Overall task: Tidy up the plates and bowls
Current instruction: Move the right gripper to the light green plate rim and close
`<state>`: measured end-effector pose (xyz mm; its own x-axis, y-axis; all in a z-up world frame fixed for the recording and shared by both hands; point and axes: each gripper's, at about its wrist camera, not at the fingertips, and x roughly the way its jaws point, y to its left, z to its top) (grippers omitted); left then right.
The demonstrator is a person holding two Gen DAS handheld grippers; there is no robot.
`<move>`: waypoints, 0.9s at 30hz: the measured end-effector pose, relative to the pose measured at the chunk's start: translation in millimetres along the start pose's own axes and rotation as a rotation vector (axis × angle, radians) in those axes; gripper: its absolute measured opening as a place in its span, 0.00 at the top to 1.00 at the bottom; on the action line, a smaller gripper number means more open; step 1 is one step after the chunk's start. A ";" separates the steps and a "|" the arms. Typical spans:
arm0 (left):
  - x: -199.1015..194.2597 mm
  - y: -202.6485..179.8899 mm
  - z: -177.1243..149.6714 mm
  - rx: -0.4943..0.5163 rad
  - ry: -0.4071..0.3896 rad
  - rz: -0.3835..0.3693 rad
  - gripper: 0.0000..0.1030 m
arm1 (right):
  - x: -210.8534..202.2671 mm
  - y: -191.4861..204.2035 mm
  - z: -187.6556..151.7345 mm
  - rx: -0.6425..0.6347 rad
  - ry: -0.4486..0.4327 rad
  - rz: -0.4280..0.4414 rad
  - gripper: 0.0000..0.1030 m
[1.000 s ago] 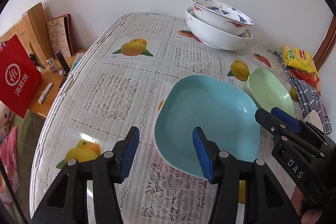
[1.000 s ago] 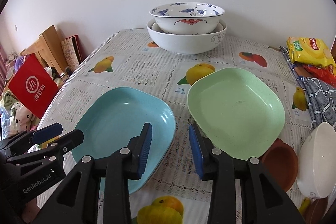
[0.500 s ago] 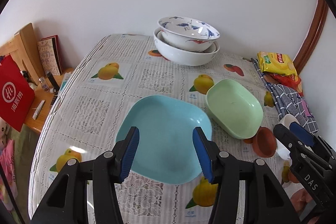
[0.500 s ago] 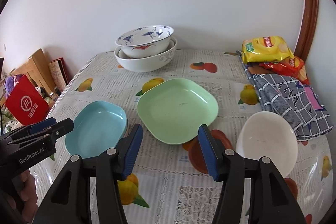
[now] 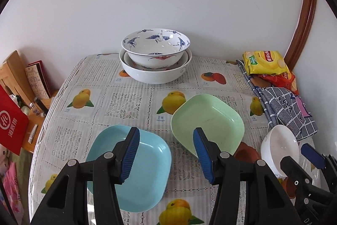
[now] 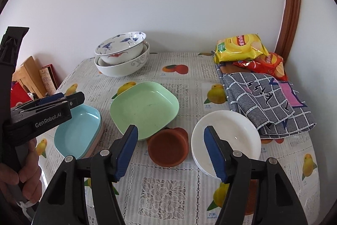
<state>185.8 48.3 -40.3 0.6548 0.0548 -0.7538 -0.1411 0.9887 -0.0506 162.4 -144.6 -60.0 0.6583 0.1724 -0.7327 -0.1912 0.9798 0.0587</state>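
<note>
- Brown clay bowl (image 6: 168,147) sits straight ahead of the right claw (image 6: 170,154), framed between its two blue pads and just beyond them; the green plate (image 6: 145,107) overlaps its far rim
- White plate (image 6: 226,136) lies ahead and a little to that claw's right, on the tabletop (image 6: 164,189), its near rim behind the right pad; it looks like the top of a small stack
- Right claw is spread wide and pinches nothing
- Left claw (image 5: 166,154) is spread too, also empty; the blue plate (image 5: 147,172) lies below and ahead of it, more under its left pad, and seems to rest on another plate
- From the left claw the green plate (image 5: 207,119) is ahead and to the right, its near corner behind the right pad
- Judgement: the brown bowl and white plate are nearer the right claw, the blue plate nearer the left; the green plate lies between both
- Nested big bowls (image 5: 155,60) stand well beyond both claws, by the wall
</note>
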 end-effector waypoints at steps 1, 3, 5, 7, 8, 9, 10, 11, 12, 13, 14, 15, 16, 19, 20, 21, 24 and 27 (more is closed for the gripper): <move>3.3 -1.6 1.0 0.000 0.012 -0.004 0.51 | 3.0 -2.7 -0.2 0.007 0.009 0.008 0.38; 9.6 -4.7 2.0 0.000 0.028 -0.001 0.51 | 10.1 -6.8 1.0 0.018 0.024 0.013 0.38; 14.8 -6.7 3.4 -0.002 0.034 -0.001 0.51 | 17.0 -9.3 3.6 0.020 0.034 0.015 0.38; 22.0 -8.1 5.5 -0.002 0.049 -0.002 0.51 | 21.5 -10.4 7.4 0.021 0.023 0.019 0.38; 25.9 -8.8 6.4 -0.003 0.056 -0.004 0.51 | 24.1 -10.9 9.8 0.022 0.018 0.019 0.38; 30.0 -9.5 7.1 -0.001 0.062 -0.004 0.51 | 27.2 -11.6 12.7 0.023 0.016 0.018 0.38; 34.1 -10.4 7.6 0.002 0.067 -0.005 0.51 | 31.3 -12.1 15.3 0.025 0.019 0.019 0.38; 38.4 -11.3 8.2 0.006 0.072 -0.008 0.51 | 36.1 -12.3 18.1 0.025 0.026 0.024 0.38; 42.7 -11.7 8.7 0.007 0.078 -0.009 0.51 | 41.2 -12.0 20.5 0.022 0.032 0.031 0.38; 47.1 -11.6 9.4 0.005 0.083 -0.010 0.51 | 46.6 -11.6 22.6 0.017 0.034 0.030 0.38; 51.4 -11.4 10.2 0.001 0.089 -0.013 0.51 | 52.4 -11.2 24.6 0.012 0.039 0.021 0.38; 56.0 -10.9 11.3 -0.004 0.095 -0.017 0.51 | 58.2 -11.2 26.3 0.008 0.042 0.012 0.38; 61.0 -10.2 12.5 -0.010 0.103 -0.015 0.51 | 64.0 -11.5 28.0 0.008 0.044 0.007 0.38; 75.2 -7.6 16.7 -0.024 0.124 -0.016 0.51 | 82.9 -12.8 32.8 0.013 0.061 0.014 0.41; 79.0 -7.4 17.9 -0.022 0.123 -0.015 0.51 | 89.4 -13.0 34.0 0.015 0.067 0.016 0.43; 83.4 -7.8 19.0 -0.017 0.125 -0.010 0.51 | 95.7 -13.2 35.4 0.016 0.073 0.016 0.44; 97.1 -8.2 21.8 -0.012 0.144 -0.018 0.51 | 112.8 -13.8 39.2 0.016 0.095 0.014 0.46; 109.6 -8.8 22.4 -0.019 0.168 -0.017 0.51 | 128.0 -13.4 41.6 0.010 0.113 0.006 0.49</move>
<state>275.4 48.7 -107.8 0.5243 0.0129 -0.8514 -0.1464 0.9864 -0.0753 279.5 -131.5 -126.3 0.5705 0.1665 -0.8042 -0.1876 0.9798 0.0698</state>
